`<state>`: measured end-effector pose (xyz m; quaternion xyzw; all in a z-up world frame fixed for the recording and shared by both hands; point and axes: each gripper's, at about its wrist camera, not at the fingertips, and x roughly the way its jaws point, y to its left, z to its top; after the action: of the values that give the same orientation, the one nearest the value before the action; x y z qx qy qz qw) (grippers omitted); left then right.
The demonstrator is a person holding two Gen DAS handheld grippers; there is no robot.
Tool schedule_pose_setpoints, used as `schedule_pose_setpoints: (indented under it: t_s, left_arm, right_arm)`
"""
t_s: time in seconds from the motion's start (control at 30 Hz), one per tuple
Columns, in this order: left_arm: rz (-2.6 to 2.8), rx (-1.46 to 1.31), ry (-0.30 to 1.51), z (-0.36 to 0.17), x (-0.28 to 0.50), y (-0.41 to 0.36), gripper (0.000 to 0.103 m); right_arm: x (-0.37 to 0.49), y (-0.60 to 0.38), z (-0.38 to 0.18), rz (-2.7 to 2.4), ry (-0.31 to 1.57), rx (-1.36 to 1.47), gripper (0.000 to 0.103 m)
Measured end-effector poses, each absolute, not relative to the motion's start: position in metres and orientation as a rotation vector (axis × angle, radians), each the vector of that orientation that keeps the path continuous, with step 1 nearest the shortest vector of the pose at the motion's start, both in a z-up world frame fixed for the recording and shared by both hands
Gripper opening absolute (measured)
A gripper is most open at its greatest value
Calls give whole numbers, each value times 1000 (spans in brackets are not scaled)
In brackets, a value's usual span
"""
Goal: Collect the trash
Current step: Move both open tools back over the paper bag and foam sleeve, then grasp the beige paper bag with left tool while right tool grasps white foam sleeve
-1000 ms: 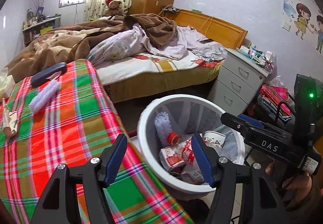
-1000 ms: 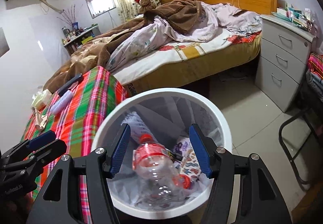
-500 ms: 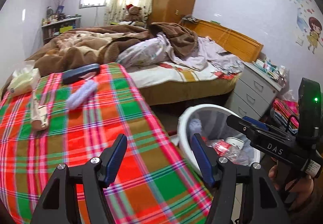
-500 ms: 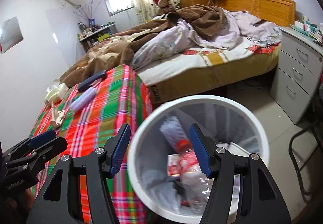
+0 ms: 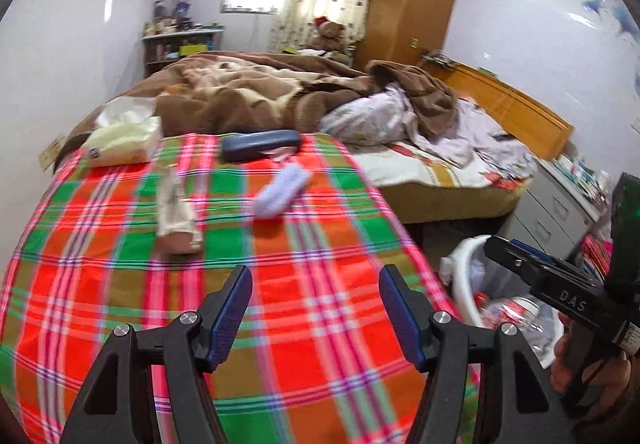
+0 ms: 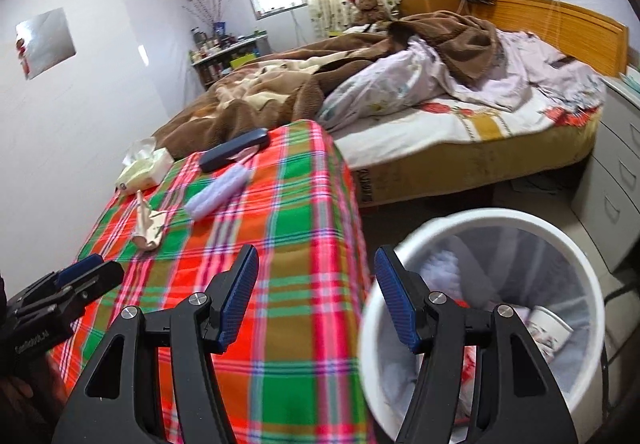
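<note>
Hovering with both grippers spread wide and holding nothing, above the plaid-covered surface.

Nearest, the left gripper hangs over the cloth; the right gripper straddles the surface's edge and the white trash bin, which stands on the floor just beside it and holds a paper cup and a plastic bottle. Farther along the cloth lie a beige crumpled wrapper, a pale lilac fuzzy roll, then a dark blue case and a tissue pack. Beyond is the unmade bed.

White bin half behind plaid cloth; contents blurred.
</note>
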<state>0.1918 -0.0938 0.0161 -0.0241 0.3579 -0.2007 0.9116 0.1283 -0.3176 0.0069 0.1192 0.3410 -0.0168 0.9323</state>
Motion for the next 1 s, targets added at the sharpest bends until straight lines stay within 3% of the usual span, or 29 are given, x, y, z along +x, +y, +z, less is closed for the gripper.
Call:
schedule_pose_setpoints:
  t_s: [0.47,1.0]
  left_arm:
    - [-260,-119,784,-6,257,-19,66]
    - [-239,-33,861,-49,324,-29,66]
  right_arm:
    - [189,-278,1,28,740,214,62]
    - [268,-247,-22,79,810,215,62]
